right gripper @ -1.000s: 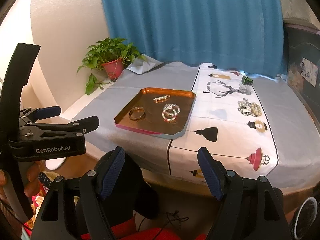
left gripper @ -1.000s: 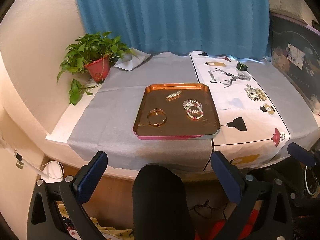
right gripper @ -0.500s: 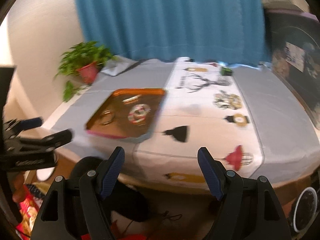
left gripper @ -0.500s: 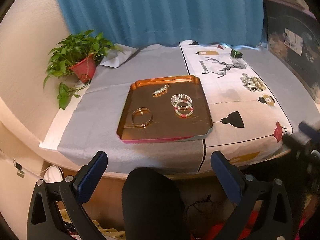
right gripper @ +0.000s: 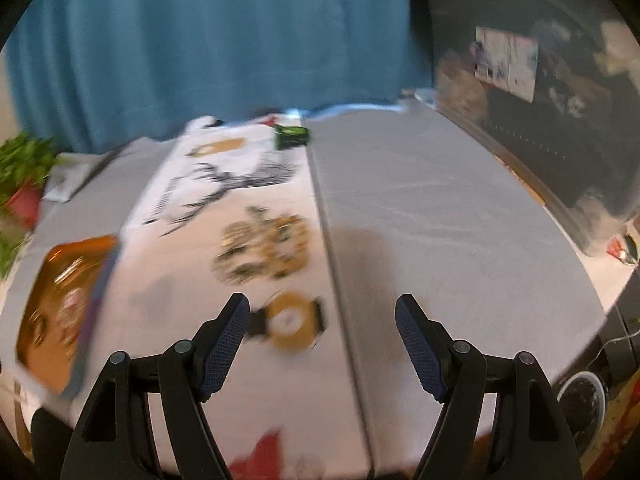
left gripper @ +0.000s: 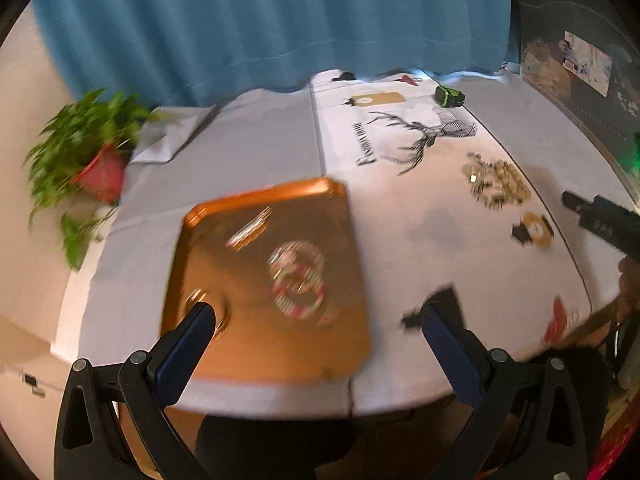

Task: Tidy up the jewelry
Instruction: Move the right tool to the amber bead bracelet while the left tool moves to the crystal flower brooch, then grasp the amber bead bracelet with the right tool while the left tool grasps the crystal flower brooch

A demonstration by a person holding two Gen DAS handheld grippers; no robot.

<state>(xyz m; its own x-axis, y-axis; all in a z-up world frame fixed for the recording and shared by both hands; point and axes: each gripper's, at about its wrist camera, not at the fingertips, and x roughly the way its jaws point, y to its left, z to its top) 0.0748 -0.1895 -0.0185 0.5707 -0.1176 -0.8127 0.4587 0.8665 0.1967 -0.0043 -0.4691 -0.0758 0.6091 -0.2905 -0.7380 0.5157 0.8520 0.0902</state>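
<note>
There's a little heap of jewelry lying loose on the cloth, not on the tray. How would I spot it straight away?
Start at the white printed table runner down the middle of the table, and find the black deer drawing on it. Just past the deer, toward the runner's right edge, lies the loose jewelry pile. Unlike the bracelets on the orange tray, it is a tangled gold-and-dark heap lying directly on the cloth.

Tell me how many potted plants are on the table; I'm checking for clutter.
1. The potted plant stands at the table's far left corner, beside the curtain; others may lie outside view.
</note>
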